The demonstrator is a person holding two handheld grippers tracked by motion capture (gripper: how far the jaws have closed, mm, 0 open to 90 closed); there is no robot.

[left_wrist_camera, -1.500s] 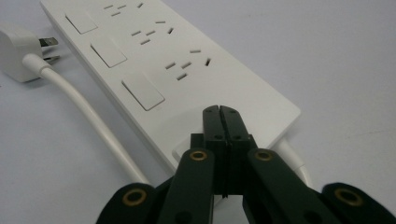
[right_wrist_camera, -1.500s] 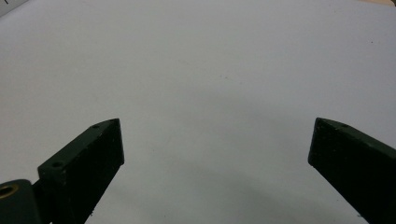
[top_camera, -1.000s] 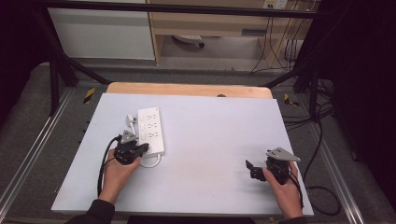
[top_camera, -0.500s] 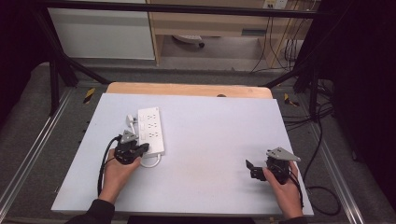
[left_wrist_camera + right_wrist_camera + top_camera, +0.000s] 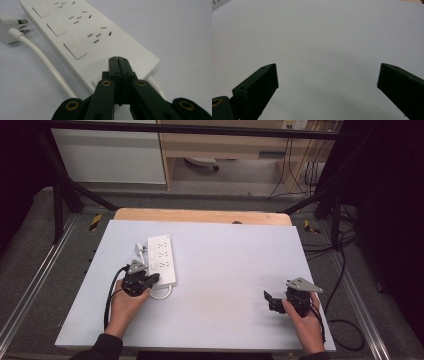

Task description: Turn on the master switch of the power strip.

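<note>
A white power strip (image 5: 162,257) lies on the left half of the pale table (image 5: 225,270), running away from me, with three socket groups and flat switches (image 5: 75,50). Its white plug (image 5: 7,27) lies beside its far end, at the strip's left (image 5: 139,248), and its cord (image 5: 45,60) loops round the near end (image 5: 162,294). My left gripper (image 5: 155,279) is shut with nothing between the jaws, and its tips (image 5: 117,60) stand over the strip's near end; whether they touch it I cannot tell. My right gripper (image 5: 267,301) rests near the table's front right, open and empty (image 5: 327,77) over bare tabletop.
A wooden board (image 5: 200,215) edges the table's far side. Metal rails run along both sides, and dark cables (image 5: 345,260) lie on the floor to the right. Shelving and a white cabinet (image 5: 107,155) stand beyond the table.
</note>
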